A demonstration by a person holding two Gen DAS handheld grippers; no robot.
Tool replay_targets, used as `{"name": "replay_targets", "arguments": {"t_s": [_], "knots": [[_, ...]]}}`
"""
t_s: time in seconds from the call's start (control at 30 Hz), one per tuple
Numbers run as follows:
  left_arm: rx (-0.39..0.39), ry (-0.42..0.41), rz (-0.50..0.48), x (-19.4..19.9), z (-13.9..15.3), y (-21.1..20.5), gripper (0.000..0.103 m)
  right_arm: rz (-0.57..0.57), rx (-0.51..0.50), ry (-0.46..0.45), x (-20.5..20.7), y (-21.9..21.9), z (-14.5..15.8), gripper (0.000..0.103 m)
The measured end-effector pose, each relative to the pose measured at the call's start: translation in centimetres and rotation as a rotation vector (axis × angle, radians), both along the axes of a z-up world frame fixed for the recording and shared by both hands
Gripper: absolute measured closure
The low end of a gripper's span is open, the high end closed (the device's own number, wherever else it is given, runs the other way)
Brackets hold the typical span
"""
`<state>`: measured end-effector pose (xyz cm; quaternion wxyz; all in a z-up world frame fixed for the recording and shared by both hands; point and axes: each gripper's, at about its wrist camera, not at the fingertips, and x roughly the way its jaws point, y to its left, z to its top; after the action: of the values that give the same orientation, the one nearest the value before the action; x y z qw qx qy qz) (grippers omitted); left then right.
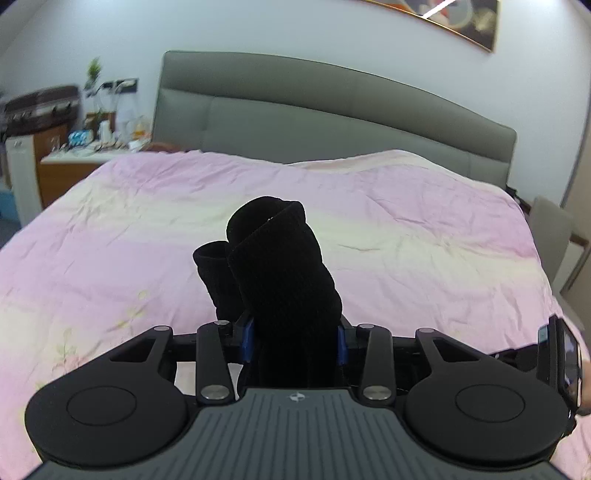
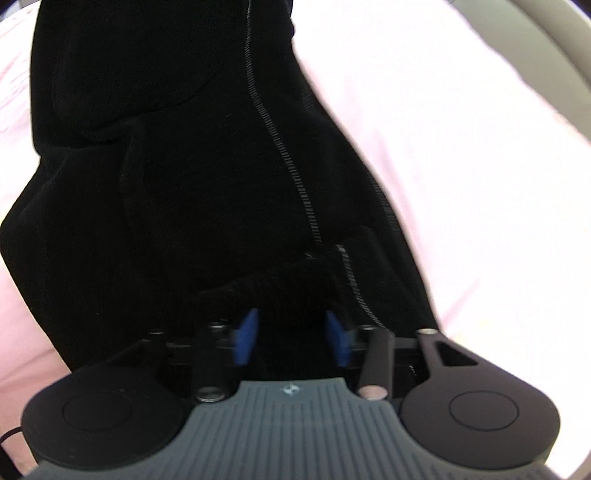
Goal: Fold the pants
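left wrist: pants (image 1: 284, 280) bunched between left gripper (image 1: 295, 339) pads.

One pair of black pants (image 1: 280, 280) is in sight, with two ribbed cuffs (image 1: 212, 254) showing in the left wrist view. There are two claws, the left claw (image 1: 295, 341) and the right claw (image 2: 291, 334), each with two blue pads (image 2: 245, 338). One bed (image 1: 129, 221) carries one pink cover, backed by one grey headboard (image 1: 332, 110). One framed picture (image 1: 461, 22) hangs on the wall, and one cluttered tabletop (image 1: 74, 157) stands beside the bed
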<state>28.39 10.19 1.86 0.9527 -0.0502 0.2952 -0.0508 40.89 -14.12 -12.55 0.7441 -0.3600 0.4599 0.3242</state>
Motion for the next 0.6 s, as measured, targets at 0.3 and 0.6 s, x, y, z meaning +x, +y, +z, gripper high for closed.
{"name": "replay_targets", "arguments": {"t_s": [0.3, 0.6], "knots": [[0.313, -0.012, -0.261, -0.9, -2.3, -13.9, 0.058, -0.093, 0.049, 0.003, -3.8, -8.5, 2.8, 0.037], [0.624, 0.051, -0.561, -4.8, -9.8, -26.4, 0.058, -0.229, 0.075, 0.061, -6.2, -16.1, 2.2, 0.037]]}}
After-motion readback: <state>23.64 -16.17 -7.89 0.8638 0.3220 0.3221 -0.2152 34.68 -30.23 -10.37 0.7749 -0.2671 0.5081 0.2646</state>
